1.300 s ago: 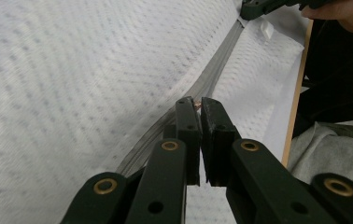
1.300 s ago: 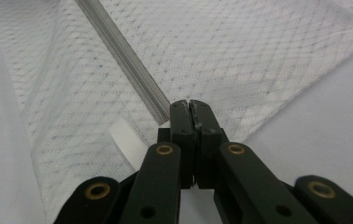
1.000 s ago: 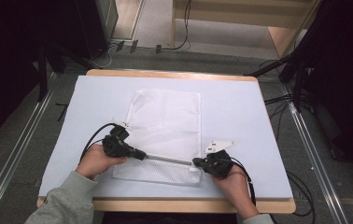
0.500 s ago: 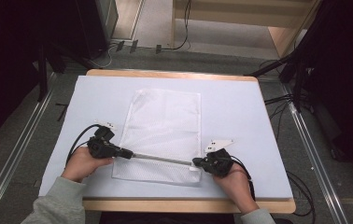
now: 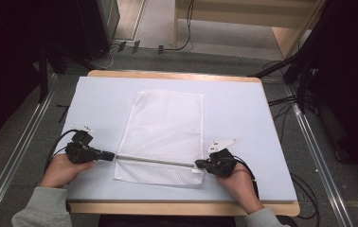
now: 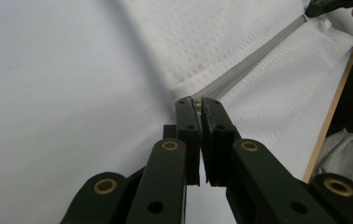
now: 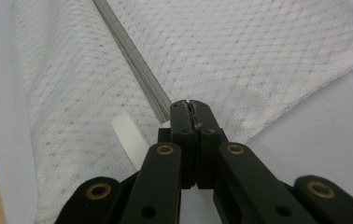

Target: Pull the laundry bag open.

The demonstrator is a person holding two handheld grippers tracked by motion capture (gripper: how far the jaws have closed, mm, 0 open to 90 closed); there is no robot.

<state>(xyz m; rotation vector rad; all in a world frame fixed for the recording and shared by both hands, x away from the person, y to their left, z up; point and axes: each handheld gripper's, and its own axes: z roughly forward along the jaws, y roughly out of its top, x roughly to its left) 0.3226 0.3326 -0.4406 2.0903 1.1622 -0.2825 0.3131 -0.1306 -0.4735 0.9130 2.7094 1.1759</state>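
**Grippers holding a mesh bag at both ends of its zipper**

Mesh bag (image 5: 165,137) is lying flat in the middle of the high view, on a pale blue mat (image 5: 243,118) that is covering a wooden table (image 5: 177,208). The bag is white and its long side is running from the upper centre of the frame down to the lower centre.

At the lower left of the frame, the left gripper (image 5: 112,156) is resting in the person's left hand (image 5: 63,169), just at the left edge of the bag. Its jaws are pressed together on the left end of the grey zipper (image 5: 156,161). In the left gripper view, the same gripper (image 6: 197,103) is pinching something small and metallic at that end, and the zipper (image 6: 254,63) is running away toward the upper right corner.

The zipper is stretching as a straight line across the lower part of the bag, from left to right.

At the lower right of the high view, the right gripper (image 5: 199,164) is sitting in the right hand (image 5: 241,182), jaws closed on the right end of the zipper. In the right gripper view, this gripper (image 7: 192,106) is clamping the bag's edge, and a white tab (image 7: 129,135) is lying just beside the jaws, at their left.
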